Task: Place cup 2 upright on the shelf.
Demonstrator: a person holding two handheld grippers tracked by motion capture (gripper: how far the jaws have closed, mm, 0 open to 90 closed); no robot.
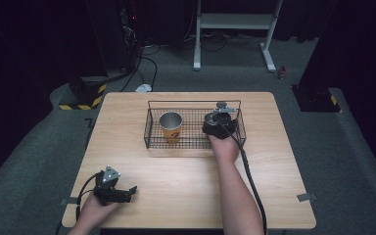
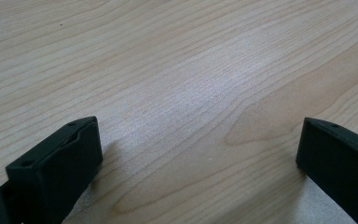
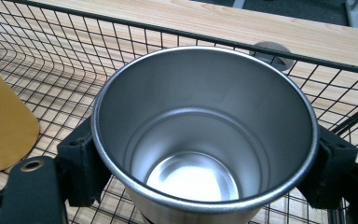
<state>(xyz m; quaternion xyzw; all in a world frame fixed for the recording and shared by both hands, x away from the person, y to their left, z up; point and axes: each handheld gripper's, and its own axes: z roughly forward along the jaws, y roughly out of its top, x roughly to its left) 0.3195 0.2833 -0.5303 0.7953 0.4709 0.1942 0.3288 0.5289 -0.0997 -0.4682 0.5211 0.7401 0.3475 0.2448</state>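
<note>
High view: we see 2 cups in the basket (image 1: 149, 128), which sits toward the far edge of the tabletop (image 1: 186, 181), about midway between its left and right edges.
Steel cup (image 3: 205, 135): it stands upright at the basket's right end, open mouth up, empty, with the right gripper (image 1: 219, 123) around it.
Yellow cup (image 1: 171, 127): upright in the basket's left half, well apart from the steel cup.
Right gripper state: in the right gripper view we see 1 black jaw on each side of the cup wall, just under the rim, pressed against it; we judge it clamped on the steel cup.
Handling: we judge the steel cup light, stiff and smooth, so slippery under the pads; a hold across the wall just below the rolled rim, as now, should keep it from sliding down.
Risk: the basket wires stand close on the right, so we would lift straight up before moving sideways.
Right arm pose: forearm reaches from the near edge straight to the basket, hand behind the gripper, cable trailing back along the arm.
Left gripper (image 1: 112, 188): near the tabletop's near-left corner, low over bare wood, jaws wide apart and holding nothing.
</note>
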